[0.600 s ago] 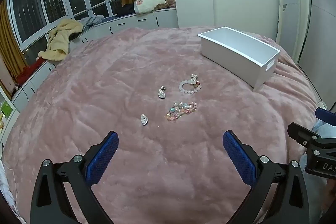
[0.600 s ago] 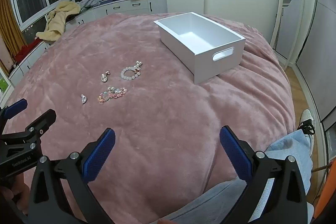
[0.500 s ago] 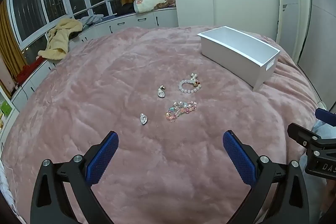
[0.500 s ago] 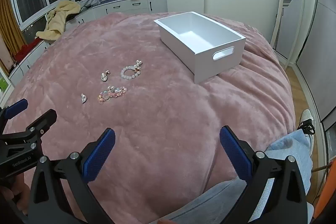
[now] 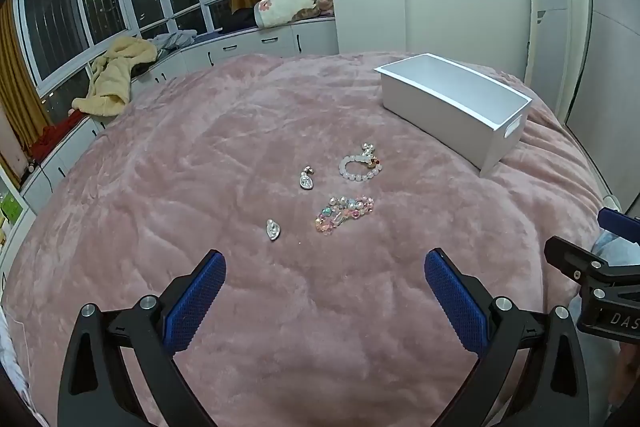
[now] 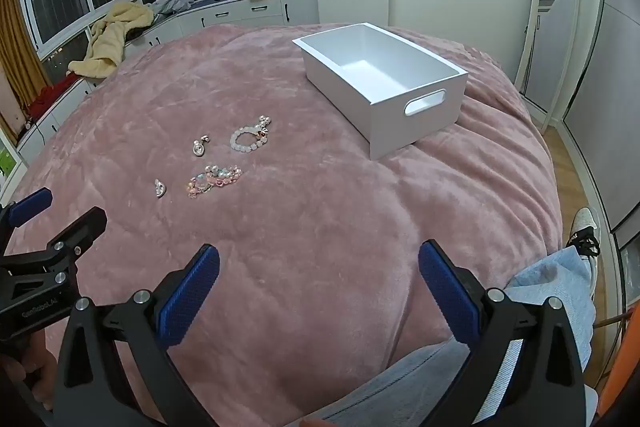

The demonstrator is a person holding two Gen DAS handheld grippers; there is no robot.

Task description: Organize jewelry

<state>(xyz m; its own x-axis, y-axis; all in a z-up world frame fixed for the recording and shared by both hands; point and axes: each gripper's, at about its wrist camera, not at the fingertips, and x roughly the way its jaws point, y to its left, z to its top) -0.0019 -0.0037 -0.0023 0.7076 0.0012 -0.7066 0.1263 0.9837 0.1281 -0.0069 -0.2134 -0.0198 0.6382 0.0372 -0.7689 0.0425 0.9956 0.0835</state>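
Jewelry lies on a pink blanket [image 5: 200,155]: a white bead bracelet [image 5: 360,165] [image 6: 249,140], a pink multicolour bead bracelet [image 5: 344,213] [image 6: 214,179], and two silver earrings [image 5: 307,179] [image 5: 273,230] [image 6: 198,147] [image 6: 160,187]. An empty white box [image 5: 452,107] [image 6: 380,83] with a handle slot stands to the right of them. My left gripper [image 5: 322,269] is open and empty, just short of the jewelry. My right gripper [image 6: 318,263] is open and empty, further right and nearer the bed edge.
The bed edge curves at the right, with wooden floor [image 6: 576,187] and a white door [image 6: 554,15] beyond. A person's jeans-clad leg [image 6: 552,283] is at the lower right. Window-seat cabinets with a yellow blanket [image 5: 116,79] run along the far left.
Both views have shifted very slightly; the jewelry sits a touch higher in the left wrist view. Nothing was picked up or moved.
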